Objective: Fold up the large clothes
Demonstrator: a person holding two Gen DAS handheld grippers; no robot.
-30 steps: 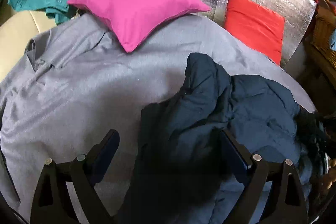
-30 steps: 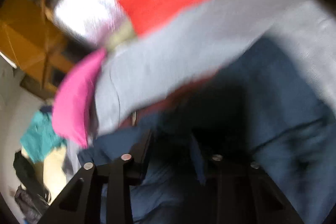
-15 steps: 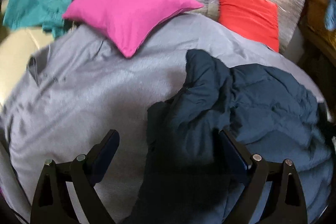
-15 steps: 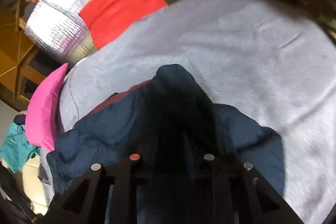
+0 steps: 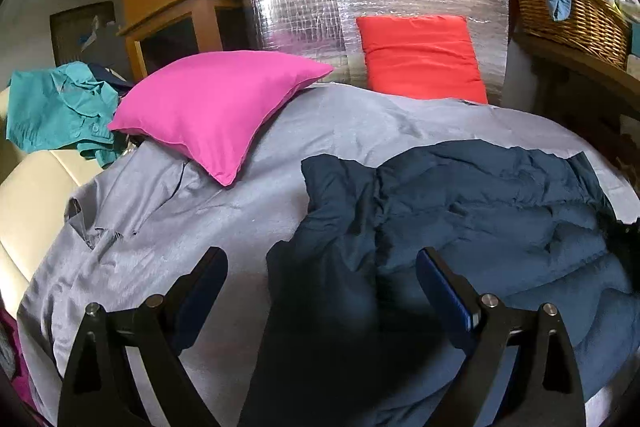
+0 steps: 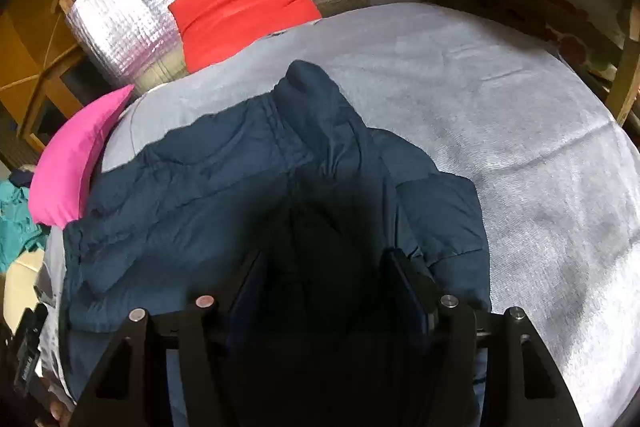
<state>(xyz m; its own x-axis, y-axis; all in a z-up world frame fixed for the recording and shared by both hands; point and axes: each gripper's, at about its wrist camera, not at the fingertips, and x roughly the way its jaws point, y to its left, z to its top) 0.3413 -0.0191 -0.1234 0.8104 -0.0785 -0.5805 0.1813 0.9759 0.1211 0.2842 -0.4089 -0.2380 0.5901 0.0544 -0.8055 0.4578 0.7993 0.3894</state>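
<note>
left wrist view: left gripper [image 5: 322,267] spread wide, empty, over navy jacket [image 5: 460,211] lying rumpled on grey sheet [image 5: 180,219]. right gripper [image 6: 324,267] opening, jacket fabric between pads, grip unclear.

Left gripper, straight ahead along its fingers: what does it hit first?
Most likely the navy puffer jacket: its dark near edge lies between the open fingers of the left gripper. Depth is unclear; slightly left of that line it would meet the grey bedcover instead.

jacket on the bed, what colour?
Dark navy blue, puffy quilted jacket on the grey bed cover. Shows best in the left wrist view.
</note>
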